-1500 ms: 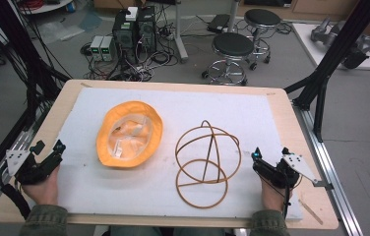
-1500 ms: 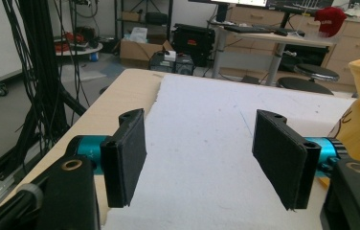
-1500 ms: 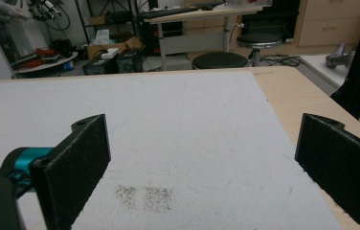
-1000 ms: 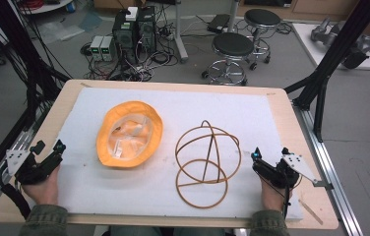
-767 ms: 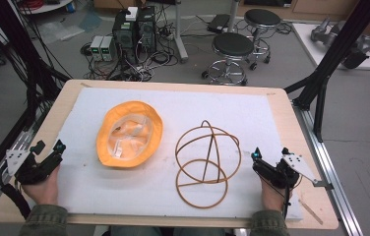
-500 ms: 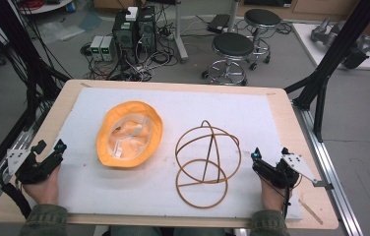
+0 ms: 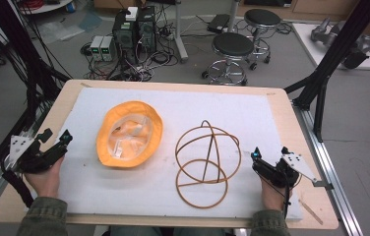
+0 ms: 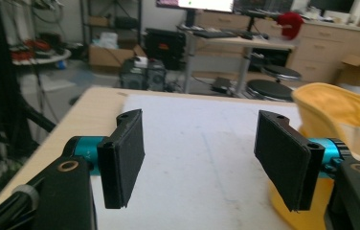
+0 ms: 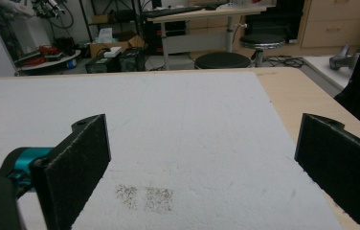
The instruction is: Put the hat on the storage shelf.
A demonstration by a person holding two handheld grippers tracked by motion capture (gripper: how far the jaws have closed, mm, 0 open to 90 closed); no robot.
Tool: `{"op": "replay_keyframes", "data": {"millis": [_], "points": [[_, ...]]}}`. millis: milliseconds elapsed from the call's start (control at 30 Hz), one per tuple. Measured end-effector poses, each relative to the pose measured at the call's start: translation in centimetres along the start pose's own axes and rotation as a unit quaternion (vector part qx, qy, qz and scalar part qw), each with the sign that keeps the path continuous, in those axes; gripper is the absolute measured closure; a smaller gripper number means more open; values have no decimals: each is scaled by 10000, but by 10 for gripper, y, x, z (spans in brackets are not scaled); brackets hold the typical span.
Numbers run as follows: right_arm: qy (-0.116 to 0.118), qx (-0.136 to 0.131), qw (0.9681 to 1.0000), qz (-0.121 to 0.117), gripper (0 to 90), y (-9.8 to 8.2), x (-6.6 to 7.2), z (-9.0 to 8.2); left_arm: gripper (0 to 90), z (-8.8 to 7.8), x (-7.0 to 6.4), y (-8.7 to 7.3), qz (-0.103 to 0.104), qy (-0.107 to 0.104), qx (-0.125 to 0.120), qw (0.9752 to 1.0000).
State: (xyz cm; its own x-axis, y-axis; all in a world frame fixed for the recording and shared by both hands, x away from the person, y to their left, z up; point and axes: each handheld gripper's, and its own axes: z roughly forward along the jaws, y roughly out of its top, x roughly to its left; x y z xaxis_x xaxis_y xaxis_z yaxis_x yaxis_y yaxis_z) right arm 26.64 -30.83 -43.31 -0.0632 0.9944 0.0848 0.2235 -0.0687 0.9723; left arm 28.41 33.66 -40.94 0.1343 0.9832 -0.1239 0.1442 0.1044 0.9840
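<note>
Currently, from left to right, with the orange hat as the landmark:

Left claw (image 7: 55, 141): just left of the orange hat (image 7: 129, 133), off the white mat (image 7: 252, 113); jaws wide apart, having just been opening a little further, nothing between them. In the left gripper view the hat's brim (image 8: 341, 108) sits beside the right-hand pad (image 8: 283, 160), not between the pads.

Orange hat: lies crown-down on the mat, left of centre on the table (image 7: 281, 105), pale lining facing up.

Risk at the hat: soft cloth; I judge one pad could push the brim aside instead of straddling it, so the hat slides or folds and the pinch catches only one layer.

Wire hat frame (image 7: 206, 162): right of the hat, standing apart from it, its hoops rising from a ring base.

Risk at the frame: light and open; a nudge from either side could tip or roll it, and thin wire may slip out between flat pads.

Right claw (image 7: 266, 158): far right of the hat, just past the frame; jaws spread wide and empty over the mat.
</note>
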Motion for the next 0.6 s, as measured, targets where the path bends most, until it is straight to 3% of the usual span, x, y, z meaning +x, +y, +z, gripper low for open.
{"op": "replay_keyframes", "data": {"millis": [200,600], "points": [[35,7,10000,-40,37,0,1,0,346,8,-7,5,107,-89,55,9999],[-32,-96,9999,-43,36,1,1,-1,332,26,-18,28,102,-272,88,9995]]}}
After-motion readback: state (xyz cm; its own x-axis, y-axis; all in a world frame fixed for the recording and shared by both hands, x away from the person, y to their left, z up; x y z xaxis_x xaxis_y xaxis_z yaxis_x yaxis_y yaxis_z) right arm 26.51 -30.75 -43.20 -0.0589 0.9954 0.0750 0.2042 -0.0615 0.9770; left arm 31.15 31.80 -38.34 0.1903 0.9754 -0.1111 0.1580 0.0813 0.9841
